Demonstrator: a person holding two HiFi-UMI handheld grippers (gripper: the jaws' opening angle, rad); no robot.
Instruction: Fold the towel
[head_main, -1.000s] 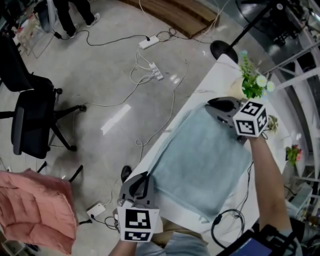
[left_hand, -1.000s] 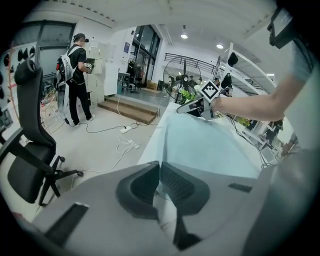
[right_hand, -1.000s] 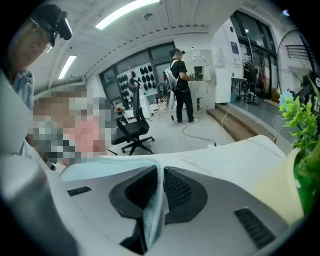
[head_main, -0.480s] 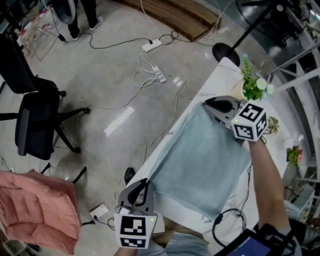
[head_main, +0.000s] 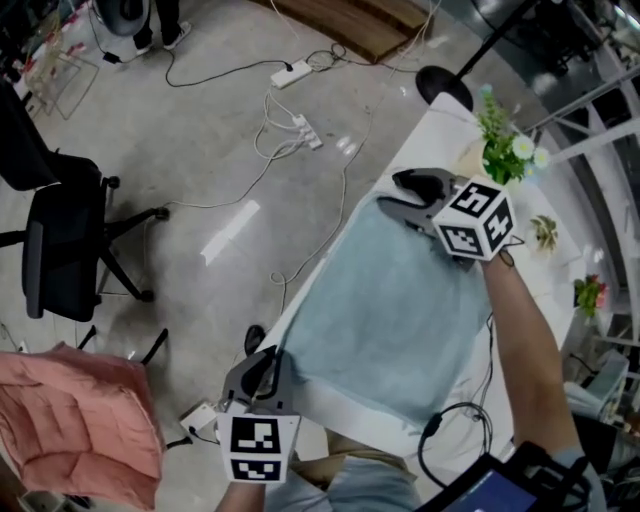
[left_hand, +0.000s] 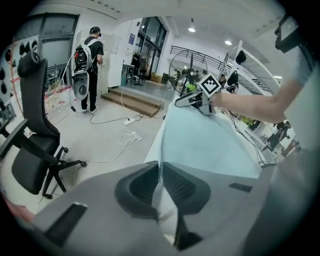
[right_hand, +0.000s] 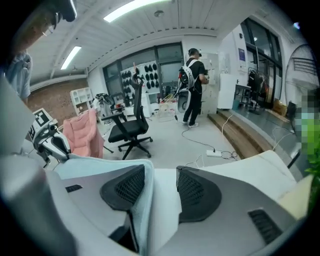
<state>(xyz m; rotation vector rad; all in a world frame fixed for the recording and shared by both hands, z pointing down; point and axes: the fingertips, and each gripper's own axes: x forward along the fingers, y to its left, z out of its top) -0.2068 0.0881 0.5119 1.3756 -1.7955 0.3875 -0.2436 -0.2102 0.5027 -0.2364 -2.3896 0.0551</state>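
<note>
Fold seemingly being laid down: near corner pinched, far corner freed.
Near, the left gripper (head_main: 262, 368) clamps the towel (head_main: 390, 320) on the table (head_main: 432, 128); far, the right gripper (head_main: 400, 197) has just been opening, towel edge loose between its jaws. Next, probably the left's release.

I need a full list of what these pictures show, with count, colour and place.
towel: one, light blue, spread on table
table: one, white, under the towel
plant: one, green, far table end
office chair: one, black, on floor
power strips: two, white, on floor
cloth: one, pink, beside the chair
left claw: one, grey, shut on towel's near corner
right claw: one, grey, jaws have just been opening, towel's far corner between them
</note>
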